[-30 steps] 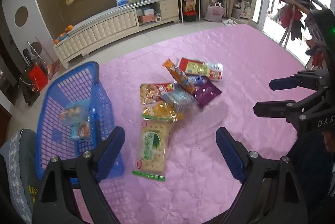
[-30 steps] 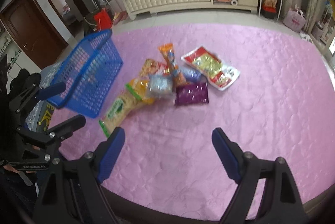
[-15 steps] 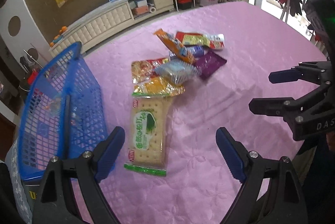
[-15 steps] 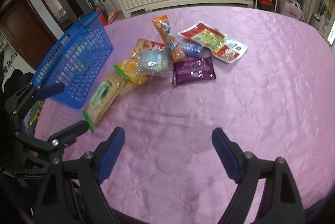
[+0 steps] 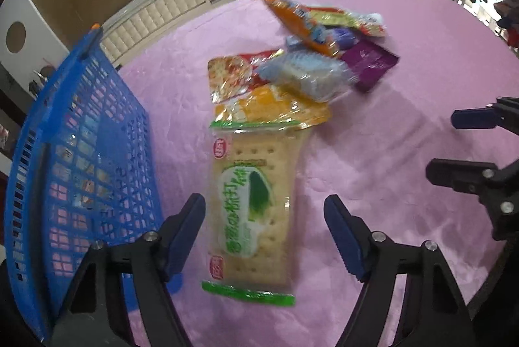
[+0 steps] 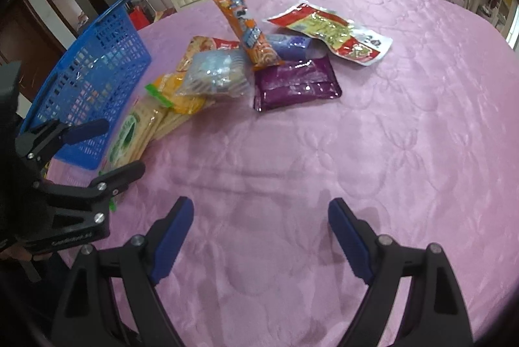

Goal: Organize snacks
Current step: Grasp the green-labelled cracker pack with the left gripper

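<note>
The left gripper (image 5: 264, 227), jaws apart and just closing in, straddles the cracker pack (image 5: 253, 207) without touching it. That pack lies just right of the blue basket (image 5: 81, 133), the other snacks (image 6: 259, 55) piled beyond. The right gripper (image 6: 261, 236) stands wide over bare pink cloth (image 6: 389, 152).

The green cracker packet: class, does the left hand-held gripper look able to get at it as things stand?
Probably yes. The left hand-held gripper, its jaws just closing, already straddles the green cracker packet with nothing over that end; the blue basket stands beside it.
</note>
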Demonstrator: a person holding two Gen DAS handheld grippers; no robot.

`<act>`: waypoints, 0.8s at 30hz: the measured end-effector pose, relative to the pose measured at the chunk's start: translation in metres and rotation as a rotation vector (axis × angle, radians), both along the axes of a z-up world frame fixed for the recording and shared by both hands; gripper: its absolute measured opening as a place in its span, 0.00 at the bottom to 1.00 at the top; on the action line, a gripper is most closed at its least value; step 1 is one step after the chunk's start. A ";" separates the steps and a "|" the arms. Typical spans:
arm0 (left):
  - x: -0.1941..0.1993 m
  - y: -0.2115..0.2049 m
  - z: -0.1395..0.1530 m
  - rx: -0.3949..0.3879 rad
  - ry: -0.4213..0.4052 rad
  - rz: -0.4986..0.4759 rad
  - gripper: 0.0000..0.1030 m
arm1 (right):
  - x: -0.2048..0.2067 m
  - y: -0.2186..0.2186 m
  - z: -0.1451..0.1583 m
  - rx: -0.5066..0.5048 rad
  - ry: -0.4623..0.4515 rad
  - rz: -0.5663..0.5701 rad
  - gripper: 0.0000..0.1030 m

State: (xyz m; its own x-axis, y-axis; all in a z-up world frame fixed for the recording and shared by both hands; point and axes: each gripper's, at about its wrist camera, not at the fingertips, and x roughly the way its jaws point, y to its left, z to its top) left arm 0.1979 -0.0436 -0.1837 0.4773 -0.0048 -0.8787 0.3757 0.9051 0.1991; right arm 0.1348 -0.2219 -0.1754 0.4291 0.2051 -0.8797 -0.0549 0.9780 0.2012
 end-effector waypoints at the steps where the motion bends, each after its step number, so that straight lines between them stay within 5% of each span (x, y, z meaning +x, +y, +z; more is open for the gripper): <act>1: 0.003 0.001 -0.004 0.001 0.014 0.004 0.65 | 0.002 0.001 -0.001 0.001 0.001 0.000 0.85; 6: 0.012 0.006 -0.009 -0.015 0.034 0.016 0.64 | 0.010 0.002 -0.004 -0.006 0.004 0.000 0.85; 16: 0.006 0.015 -0.001 -0.102 0.063 0.091 0.44 | 0.006 -0.004 0.001 0.004 0.004 -0.014 0.85; 24: -0.020 0.011 0.023 -0.171 0.015 0.139 0.43 | -0.005 -0.017 0.019 -0.005 -0.022 -0.019 0.85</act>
